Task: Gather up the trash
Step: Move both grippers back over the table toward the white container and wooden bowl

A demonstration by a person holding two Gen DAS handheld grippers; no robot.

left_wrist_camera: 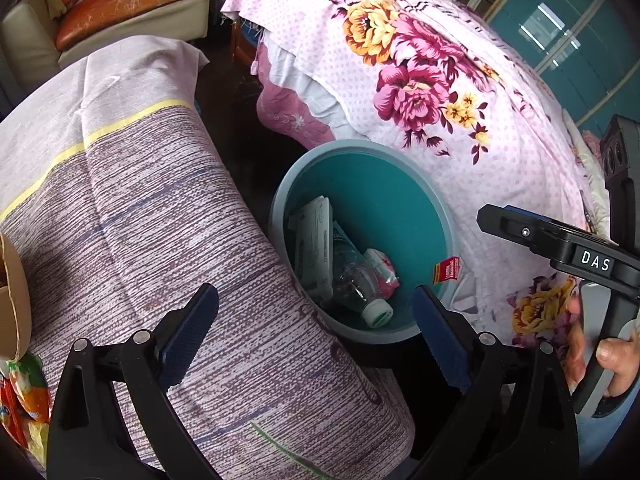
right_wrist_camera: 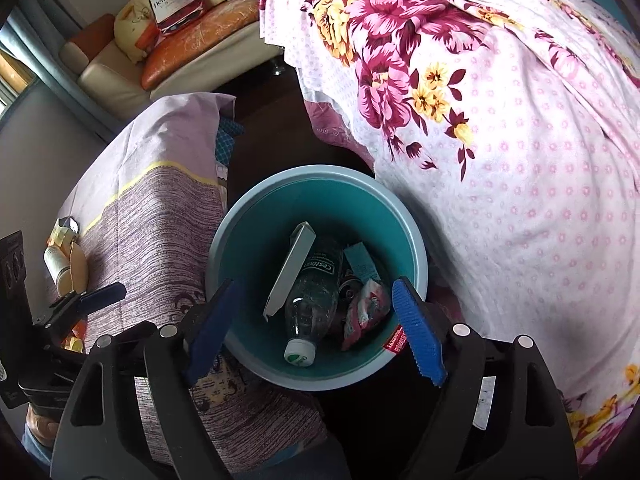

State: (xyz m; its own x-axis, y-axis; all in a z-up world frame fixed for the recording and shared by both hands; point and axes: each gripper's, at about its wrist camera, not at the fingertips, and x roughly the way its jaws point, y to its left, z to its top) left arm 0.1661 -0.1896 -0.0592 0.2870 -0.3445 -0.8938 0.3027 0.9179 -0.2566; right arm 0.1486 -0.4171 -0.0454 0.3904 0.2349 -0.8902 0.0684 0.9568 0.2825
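Both tongs read spread wide with nothing between the pads. My right tongs (right_wrist_camera: 316, 334) hang directly over the mouth of the teal bin (right_wrist_camera: 256, 216); my left tongs (left_wrist_camera: 316, 334) sit over its near-left edge, partly above the cloth-covered table (left_wrist_camera: 140, 200).

The bin stands on the dark floor between the table and the bed with the floral sheet (right_wrist_camera: 500, 160). In it I see:
- a clear plastic bottle (right_wrist_camera: 312, 300), lying with its white cap (right_wrist_camera: 299, 353) toward me
- a flat white carton (right_wrist_camera: 290, 270) leaning against the bottle's left side
- a crumpled pink-and-white wrapper (right_wrist_camera: 366, 308) just right of the bottle
- a pale blue paper slip (right_wrist_camera: 360, 260) behind the wrapper

A red packet (right_wrist_camera: 394, 340) lies at the near-right rim, just beside the right pad; I cannot tell whether it rests on the rim or outside it.

On the table's left end, in the right wrist view: a torn cardboard box (right_wrist_camera: 74, 264) with a white tube (right_wrist_camera: 56, 266) lying in it. Left wrist view shows an orange snack bag (left_wrist_camera: 22, 400) at the table's near-left corner.

Couch (right_wrist_camera: 168, 52) with a Hennessy bag (right_wrist_camera: 172, 0) sits at the far wall.
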